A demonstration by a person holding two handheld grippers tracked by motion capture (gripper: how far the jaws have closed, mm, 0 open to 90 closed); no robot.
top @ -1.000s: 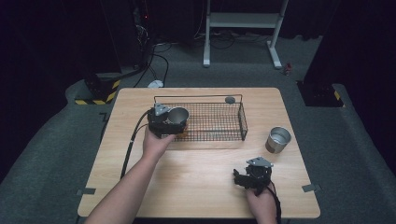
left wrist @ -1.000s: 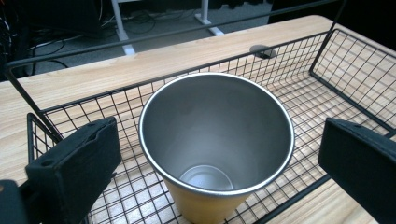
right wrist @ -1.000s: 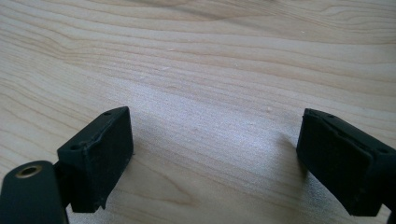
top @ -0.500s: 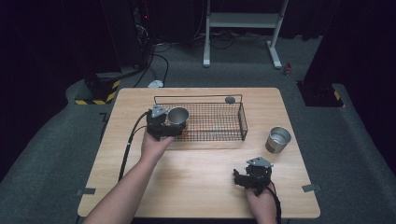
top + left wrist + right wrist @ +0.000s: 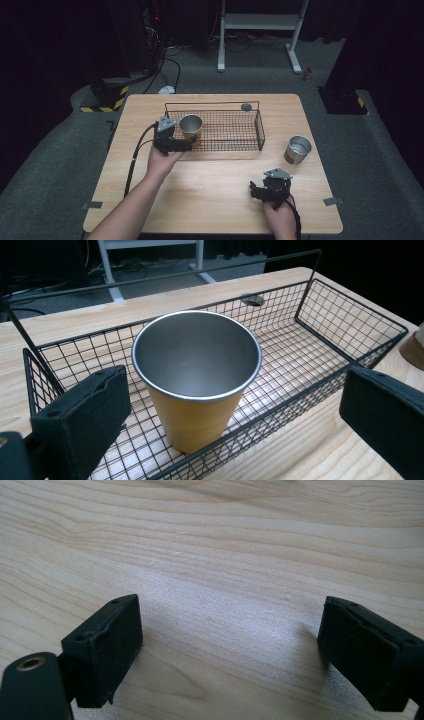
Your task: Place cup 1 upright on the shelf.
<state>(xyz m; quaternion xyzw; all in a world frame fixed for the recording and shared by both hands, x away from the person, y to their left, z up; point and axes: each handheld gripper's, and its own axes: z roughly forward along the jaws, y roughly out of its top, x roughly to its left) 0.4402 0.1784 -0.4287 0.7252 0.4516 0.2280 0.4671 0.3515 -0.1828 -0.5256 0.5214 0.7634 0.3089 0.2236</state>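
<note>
Your left tool (image 5: 220,410) gapes wide, the orange cup (image 5: 196,375) upright in the basket (image 5: 345,315) just ahead, released; right tool (image 5: 227,650) wide, idle on counter (image 5: 225,540).

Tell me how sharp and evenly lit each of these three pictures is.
High view: table brightly lit, floor and surroundings nearly black, slightly soft. Left gripper view: cup in the wire basket crisp, with the jaws blurred at the edges. Right gripper view: a pale sheen on the wood between the jaws, grain sharp.
</note>
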